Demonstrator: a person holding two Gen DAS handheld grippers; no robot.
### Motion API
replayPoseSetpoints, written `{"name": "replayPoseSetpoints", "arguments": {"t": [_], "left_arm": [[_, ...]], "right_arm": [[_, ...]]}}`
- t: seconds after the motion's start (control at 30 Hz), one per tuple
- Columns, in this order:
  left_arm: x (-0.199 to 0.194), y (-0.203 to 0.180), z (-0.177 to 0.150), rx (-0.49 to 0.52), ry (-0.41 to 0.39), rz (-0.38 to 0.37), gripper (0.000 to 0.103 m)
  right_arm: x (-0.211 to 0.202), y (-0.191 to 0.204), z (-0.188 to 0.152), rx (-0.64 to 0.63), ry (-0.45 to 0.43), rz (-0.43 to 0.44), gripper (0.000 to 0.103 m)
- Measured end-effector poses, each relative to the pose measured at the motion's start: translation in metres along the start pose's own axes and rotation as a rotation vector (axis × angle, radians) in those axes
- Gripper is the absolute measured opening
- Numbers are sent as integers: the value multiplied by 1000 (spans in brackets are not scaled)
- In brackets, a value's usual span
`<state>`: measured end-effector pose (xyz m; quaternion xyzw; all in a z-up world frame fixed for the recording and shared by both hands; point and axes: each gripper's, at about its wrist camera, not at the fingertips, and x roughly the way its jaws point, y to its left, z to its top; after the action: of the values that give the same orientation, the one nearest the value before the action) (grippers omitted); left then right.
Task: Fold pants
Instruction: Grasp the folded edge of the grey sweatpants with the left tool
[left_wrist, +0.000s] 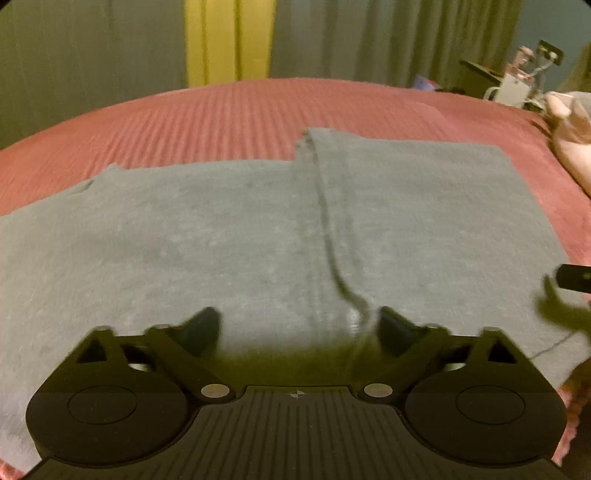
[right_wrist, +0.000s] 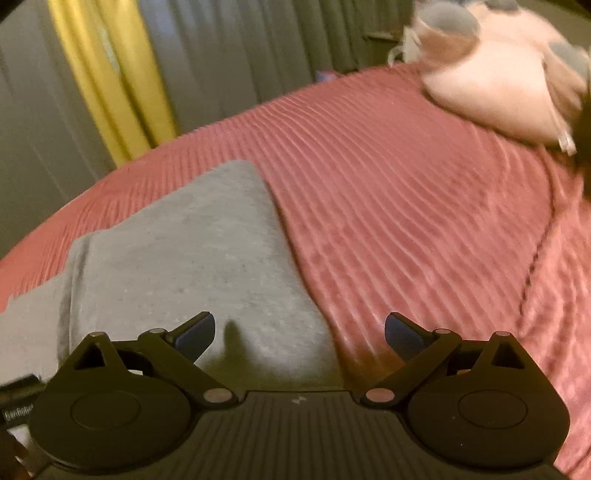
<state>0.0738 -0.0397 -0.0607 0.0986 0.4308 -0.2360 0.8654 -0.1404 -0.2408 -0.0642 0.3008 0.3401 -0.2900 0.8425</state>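
Observation:
Grey pants (left_wrist: 229, 236) lie flat on the red ribbed bedspread (left_wrist: 221, 118), with a folded layer on the right whose edge runs down the middle as a seam ridge (left_wrist: 328, 229). My left gripper (left_wrist: 299, 328) is open and empty, low over the near part of the pants beside that ridge. In the right wrist view the pants (right_wrist: 192, 266) lie at the left, with their right edge running down toward me. My right gripper (right_wrist: 300, 332) is open and empty, straddling that edge over pants and bedspread (right_wrist: 424, 229). A dark tip of the right gripper (left_wrist: 574, 277) shows at the left view's right edge.
A pink and grey pillow or plush (right_wrist: 498, 81) lies at the bed's far right; it also shows in the left wrist view (left_wrist: 569, 133). Grey curtains with a yellow strip (left_wrist: 229, 40) hang behind the bed. A cluttered side table (left_wrist: 517, 77) stands at the back right.

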Motion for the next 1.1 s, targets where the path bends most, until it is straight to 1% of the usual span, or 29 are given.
{"name": "replayPoseSetpoints", "arguments": {"t": [0.07,0.1,0.17,0.23,0.27,0.33,0.47,0.53,0.6,0.7,0.8,0.83,0.9,0.93,0.97,1.1], "left_arm": [[1,-6,6,18,7,-28,75],[4,-8,10,17,11,-41,74],[11,-2,17,-29,31,-81,66],[18,10,25,-99,45,-128,63],[21,15,28,-121,48,-139,57],[27,25,34,-153,57,-168,58],[35,35,38,-226,74,-243,66],[38,38,39,-251,77,-278,66],[40,43,39,-266,86,-315,63],[46,54,38,-314,100,-362,62],[50,64,36,-372,111,-405,51],[53,68,36,-394,123,-427,43],[60,73,38,-423,142,-458,39],[63,77,37,-440,146,-485,34],[65,83,34,-456,154,-503,31],[74,97,26,-535,177,-585,24]], "right_arm": [[7,-5,1,36,33,38,99],[11,-6,0,49,50,50,99],[14,-4,-3,51,67,49,99],[17,1,-4,27,78,48,99],[17,2,-5,18,79,49,99],[16,2,-5,21,73,48,99],[16,-3,-4,51,71,50,99],[19,-2,-3,47,77,40,99],[20,2,-3,27,78,28,99],[21,5,-4,12,73,33,99],[22,5,-3,13,74,26,99],[22,5,-3,12,73,23,99],[23,7,-4,3,71,16,99],[23,8,-4,-2,70,13,99],[23,9,-4,-4,68,13,99],[24,7,-4,5,68,17,99]]}}
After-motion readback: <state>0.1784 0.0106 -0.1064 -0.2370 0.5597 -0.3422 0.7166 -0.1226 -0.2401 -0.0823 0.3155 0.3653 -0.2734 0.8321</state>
